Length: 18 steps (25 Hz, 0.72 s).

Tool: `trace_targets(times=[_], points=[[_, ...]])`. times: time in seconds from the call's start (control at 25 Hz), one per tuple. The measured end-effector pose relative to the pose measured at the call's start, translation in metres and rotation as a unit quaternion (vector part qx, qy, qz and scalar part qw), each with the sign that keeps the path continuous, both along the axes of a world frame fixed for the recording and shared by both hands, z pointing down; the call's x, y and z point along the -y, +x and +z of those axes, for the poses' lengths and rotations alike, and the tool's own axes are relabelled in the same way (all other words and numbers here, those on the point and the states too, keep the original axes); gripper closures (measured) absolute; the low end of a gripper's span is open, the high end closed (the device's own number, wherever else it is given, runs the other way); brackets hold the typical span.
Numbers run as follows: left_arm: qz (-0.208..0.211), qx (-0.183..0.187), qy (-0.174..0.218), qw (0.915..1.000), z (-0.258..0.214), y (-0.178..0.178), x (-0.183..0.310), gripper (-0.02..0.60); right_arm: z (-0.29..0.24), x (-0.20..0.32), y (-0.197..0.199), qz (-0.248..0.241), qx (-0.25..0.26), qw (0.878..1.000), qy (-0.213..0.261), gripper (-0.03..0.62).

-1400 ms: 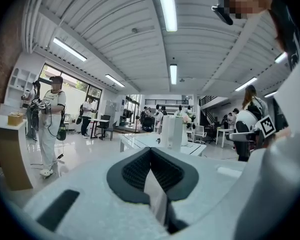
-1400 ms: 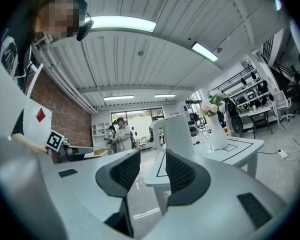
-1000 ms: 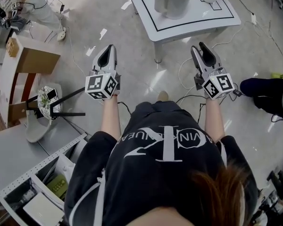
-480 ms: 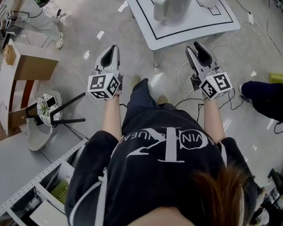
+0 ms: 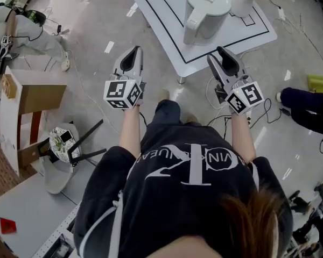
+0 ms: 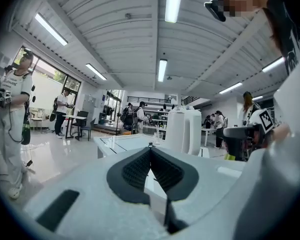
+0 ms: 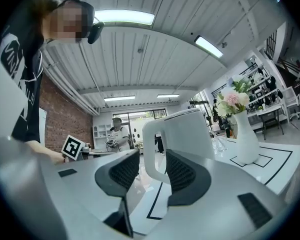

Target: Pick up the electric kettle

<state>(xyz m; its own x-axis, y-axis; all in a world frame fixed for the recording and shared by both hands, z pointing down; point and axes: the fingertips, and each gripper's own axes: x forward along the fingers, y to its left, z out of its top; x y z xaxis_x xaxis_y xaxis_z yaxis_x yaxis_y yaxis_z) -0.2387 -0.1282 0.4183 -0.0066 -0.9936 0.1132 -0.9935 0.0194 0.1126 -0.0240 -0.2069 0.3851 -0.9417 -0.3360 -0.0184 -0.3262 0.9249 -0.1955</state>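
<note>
While the person stands at the near corner of the low white rectangular table with its black border line, the white plastic electric kettle stands upright on the table, inside that line and close to the near edge. Its handle is turned toward the near corner. A white ceramic vase of pink flowers stands just beside the kettle, toward the table's right corner.

The right gripper is held level over the near edge of the table and points at the kettle. Its jaws have just been opening and stand wide apart. In the right gripper view the kettle's handle shows through the gap between the dark ribbed pads, but neither pad presses on it, and the head view shows the tips short of the kettle.

The left gripper hangs over the floor, off the table's near corner. Its jaws meet at the tips with nothing between them.
</note>
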Motion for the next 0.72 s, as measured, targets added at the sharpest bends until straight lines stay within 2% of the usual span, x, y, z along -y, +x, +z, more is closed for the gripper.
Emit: trace_targets(times=[0.44, 0.72], points=[[0.049, -0.012, -0.009, 0.9987, 0.01, -0.039, 0.051, 0.572, -0.009, 0.01, -0.071, -0.024, -0.012, 1.0, 0.005, 0.418], [0.079, -0.018, -0.011, 0.9966, 0.013, -0.055, 0.081, 0.572, -0.014, 0.019, -0.098, -0.012, -0.022, 1.0, 0.004, 0.411]])
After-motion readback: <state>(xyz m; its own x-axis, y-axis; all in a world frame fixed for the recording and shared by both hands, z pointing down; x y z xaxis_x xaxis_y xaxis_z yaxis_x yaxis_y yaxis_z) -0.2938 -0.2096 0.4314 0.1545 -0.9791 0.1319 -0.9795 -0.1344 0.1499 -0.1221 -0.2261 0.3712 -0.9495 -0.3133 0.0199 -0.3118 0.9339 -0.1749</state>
